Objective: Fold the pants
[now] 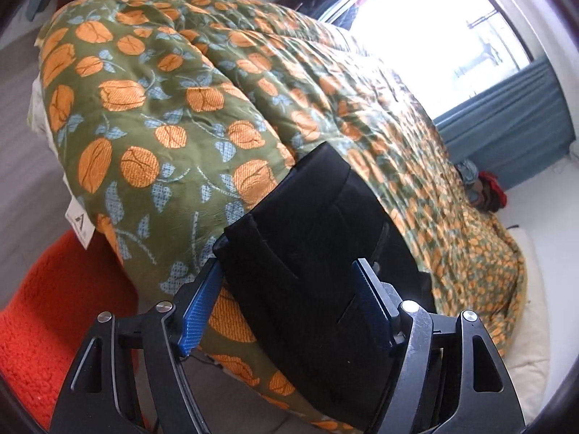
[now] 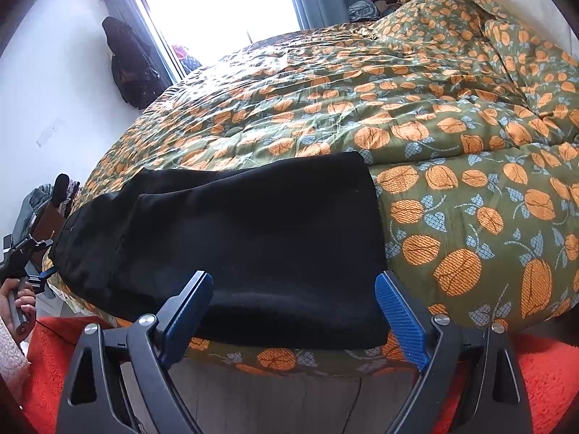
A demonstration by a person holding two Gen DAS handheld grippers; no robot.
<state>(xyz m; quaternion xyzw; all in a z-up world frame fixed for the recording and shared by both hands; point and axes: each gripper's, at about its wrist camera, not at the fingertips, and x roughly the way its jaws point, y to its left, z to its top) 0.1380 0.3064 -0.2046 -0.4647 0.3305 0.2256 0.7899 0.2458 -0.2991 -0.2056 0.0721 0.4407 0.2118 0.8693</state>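
**Black pants lie partly folded at the bed's edge, both claws open**

Daylight from a tall window falls across a bed covered by a green quilt printed with orange blossoms; an orange rug lies on the floor below the mattress edge. On the quilt, close to that near edge, rest the black pants, already doubled into a broad, flat stack with one layer lying over another.

In its own view the left claw stands open, its blue pads on either side of one end of the pants; the cloth lies between the jaws, but the pads do not appear to press on it. The right claw gapes wide at the pants' near edge, holding nothing. At the far left of the right wrist view, a hand grips the other tool's handle.

Judging by the layout, a further fold is still due. Risks from here: a claw closing on only the top layer would peel the stack apart instead of carrying it over; the pads might pinch the soft quilt together with the pants and drag it along; and since the stack sits near the mattress edge, an uneven pull from one side could skew it or slide it off towards the rug.
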